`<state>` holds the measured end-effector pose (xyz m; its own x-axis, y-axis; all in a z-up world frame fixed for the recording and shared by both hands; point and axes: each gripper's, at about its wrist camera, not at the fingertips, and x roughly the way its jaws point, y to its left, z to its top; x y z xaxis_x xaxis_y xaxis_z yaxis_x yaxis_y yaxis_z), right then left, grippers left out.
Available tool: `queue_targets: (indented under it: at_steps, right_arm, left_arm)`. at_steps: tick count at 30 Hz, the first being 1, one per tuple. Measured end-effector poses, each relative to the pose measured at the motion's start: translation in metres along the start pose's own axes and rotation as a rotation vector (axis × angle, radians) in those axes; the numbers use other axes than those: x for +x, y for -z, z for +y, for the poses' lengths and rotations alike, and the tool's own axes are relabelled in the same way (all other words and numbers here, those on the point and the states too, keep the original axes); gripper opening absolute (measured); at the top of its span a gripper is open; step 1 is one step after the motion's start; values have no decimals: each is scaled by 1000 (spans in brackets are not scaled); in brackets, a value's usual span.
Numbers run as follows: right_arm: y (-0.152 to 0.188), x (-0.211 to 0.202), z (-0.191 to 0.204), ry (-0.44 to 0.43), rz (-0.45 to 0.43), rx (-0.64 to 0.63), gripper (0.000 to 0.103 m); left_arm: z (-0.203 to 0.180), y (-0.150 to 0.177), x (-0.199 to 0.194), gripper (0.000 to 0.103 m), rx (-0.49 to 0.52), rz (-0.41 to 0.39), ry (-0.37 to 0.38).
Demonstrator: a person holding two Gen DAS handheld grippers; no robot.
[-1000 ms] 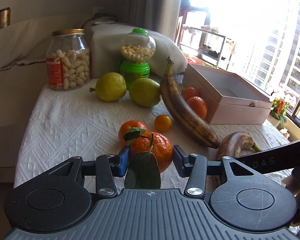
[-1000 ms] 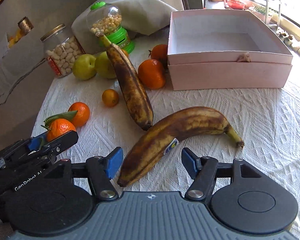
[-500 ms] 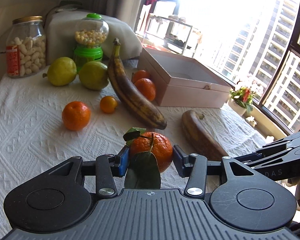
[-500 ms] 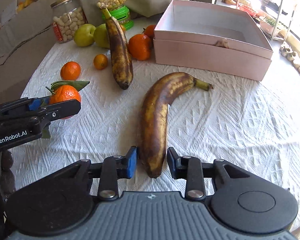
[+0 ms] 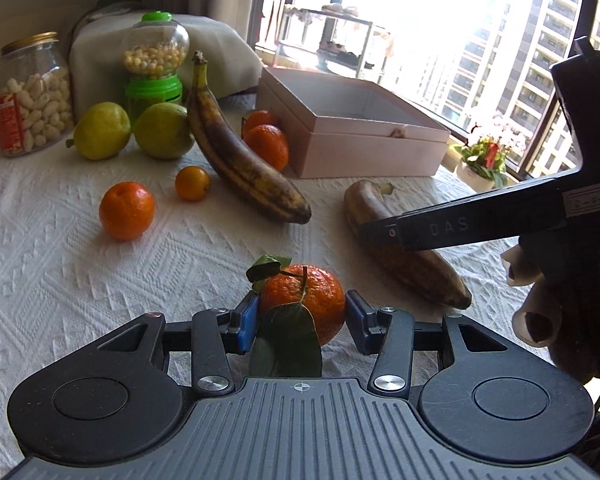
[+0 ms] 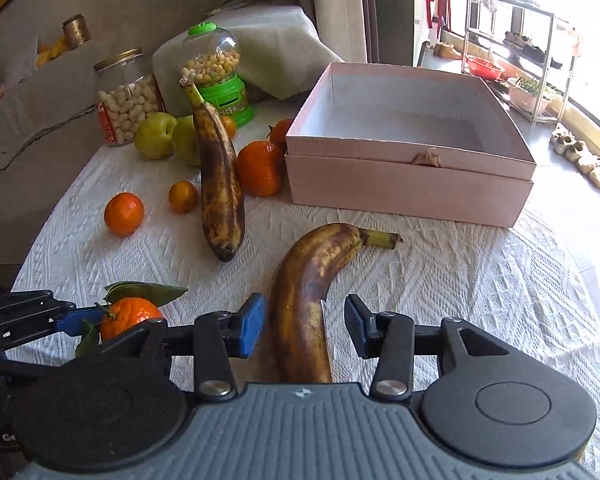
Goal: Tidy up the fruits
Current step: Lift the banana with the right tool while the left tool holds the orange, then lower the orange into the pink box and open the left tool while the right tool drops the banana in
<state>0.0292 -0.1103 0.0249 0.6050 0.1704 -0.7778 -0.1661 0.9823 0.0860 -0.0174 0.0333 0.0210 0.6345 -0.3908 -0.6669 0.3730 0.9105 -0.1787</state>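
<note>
Left gripper (image 5: 302, 320) clamped on leafy mandarin (image 5: 304, 300) — blue pads pressing both sides, fruit low over white tablecloth (image 5: 59, 256). Right gripper (image 6: 304, 326) jaws opening, spotted banana (image 6: 306, 300) lying between them on cloth, left pad touching, right pad apart. Pink box (image 6: 412, 176) open beyond — 2nd banana (image 6: 219, 184) beside loose mandarins.
</note>
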Motion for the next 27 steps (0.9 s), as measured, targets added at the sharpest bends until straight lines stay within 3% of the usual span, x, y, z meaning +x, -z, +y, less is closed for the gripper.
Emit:
queue_targets:
  at_steps: [4, 7, 14, 16, 19, 23, 27]
  right_arm:
    - [2, 18, 14, 67, -2, -76, 47]
    - [7, 13, 21, 71, -31, -148, 41]
    - [6, -35, -23, -134, -114, 46, 36]
    - [1, -61, -41, -188, -188, 107, 36]
    - [-9, -103, -63, -188, -341, 135, 36]
    - [-17, -139, -90, -145, -458, 149, 36]
    - [-16, -152, -122, -41, -499, 169, 36]
  left_arm:
    - [-1, 2, 0, 51, 5, 11, -5]
    - [-3, 1, 2, 51, 10, 19, -8]
    - [-4, -35, -15, 51, 31, -73, -1]
    - [-9, -61, -18, 51, 59, -118, -5]
    - [-21, -101, -11, 51, 106, -168, 10]
    - [-44, -166, 34, 51, 128, -162, 101]
    - [-73, -210, 115, 51, 122, -47, 193]
